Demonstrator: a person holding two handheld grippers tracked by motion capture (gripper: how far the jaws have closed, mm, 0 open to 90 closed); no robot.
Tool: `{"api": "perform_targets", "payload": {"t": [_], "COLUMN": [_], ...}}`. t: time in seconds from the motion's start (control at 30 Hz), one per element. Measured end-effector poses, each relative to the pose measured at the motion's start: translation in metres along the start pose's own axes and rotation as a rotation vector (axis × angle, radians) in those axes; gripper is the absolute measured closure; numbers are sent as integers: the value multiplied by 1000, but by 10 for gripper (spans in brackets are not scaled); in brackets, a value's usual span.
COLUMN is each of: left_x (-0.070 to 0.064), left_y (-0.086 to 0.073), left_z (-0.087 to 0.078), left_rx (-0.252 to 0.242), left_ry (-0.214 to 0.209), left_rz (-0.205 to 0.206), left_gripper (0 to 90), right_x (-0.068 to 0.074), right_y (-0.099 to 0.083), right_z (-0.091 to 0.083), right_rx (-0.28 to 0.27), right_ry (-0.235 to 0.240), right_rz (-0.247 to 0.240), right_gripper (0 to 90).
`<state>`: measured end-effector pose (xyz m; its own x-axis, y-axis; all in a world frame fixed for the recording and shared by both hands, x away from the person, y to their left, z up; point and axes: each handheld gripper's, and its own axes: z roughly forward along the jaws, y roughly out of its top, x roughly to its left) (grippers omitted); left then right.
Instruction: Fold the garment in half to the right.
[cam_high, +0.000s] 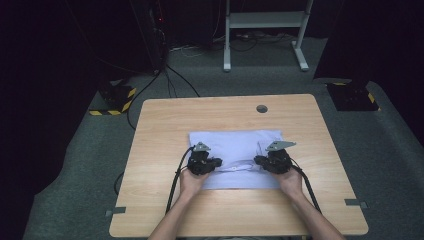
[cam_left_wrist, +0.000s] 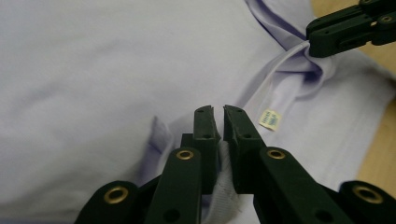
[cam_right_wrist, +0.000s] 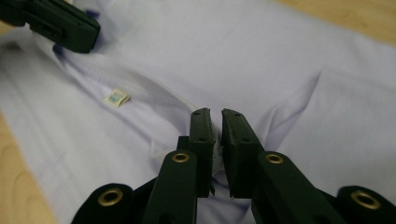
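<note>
A: From the high view, where is the shirt (cam_high: 235, 150)?
B: Spread flat on the desk (cam_high: 160, 120). Both claws sit on its near half, left claw (cam_high: 214, 163) and right claw (cam_high: 260, 161) facing each other with the collar area between them.

A: And the left gripper view?
B: The left claw (cam_left_wrist: 218, 122) is nearly closed, pinching a fold of cloth between its jaws. Ahead and to its right lies the label (cam_left_wrist: 270, 119); beyond that the right claw (cam_left_wrist: 322, 44) bites the collar edge.

A: The right gripper view?
B: Much the same. The right claw (cam_right_wrist: 215, 122) is narrow, gripping a ridge of shirt (cam_right_wrist: 261, 51). The label (cam_right_wrist: 116, 98) lies ahead to its left, the left claw (cam_right_wrist: 77, 32) farther off.

A: What could go wrong?
B: I'd judge each grip thin. If the hands lift unevenly, the fabric may slip out of one claw, or only the top layer rises and the fold bunches.
</note>
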<state>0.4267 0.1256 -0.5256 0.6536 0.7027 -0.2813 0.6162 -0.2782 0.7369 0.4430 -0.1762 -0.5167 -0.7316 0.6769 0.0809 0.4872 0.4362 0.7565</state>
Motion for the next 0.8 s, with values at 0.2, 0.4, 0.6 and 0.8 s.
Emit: {"api": "perform_targets", "payload": {"t": [0.2, 0.4, 0.6, 0.8], "left_x": [-4, -1, 1, 8], "left_y": [-10, 13, 27, 15], "left_z": [-12, -21, 6, 25], "left_rx": [-80, -222, -107, 28], "left_ry": [38, 158, 301, 376], "left_rz": [-8, -45, -23, -26], "left_gripper": [538, 266, 175, 135], "right_x": [1, -5, -1, -3], "right_y": [-13, 8, 19, 8], "right_z": [-18, -16, 17, 32], "right_rx": [-70, -153, -39, 78], "right_ry": [-29, -168, -300, -339], "right_rz": [47, 99, 48, 28], "right_gripper": [468, 275, 214, 176]}}
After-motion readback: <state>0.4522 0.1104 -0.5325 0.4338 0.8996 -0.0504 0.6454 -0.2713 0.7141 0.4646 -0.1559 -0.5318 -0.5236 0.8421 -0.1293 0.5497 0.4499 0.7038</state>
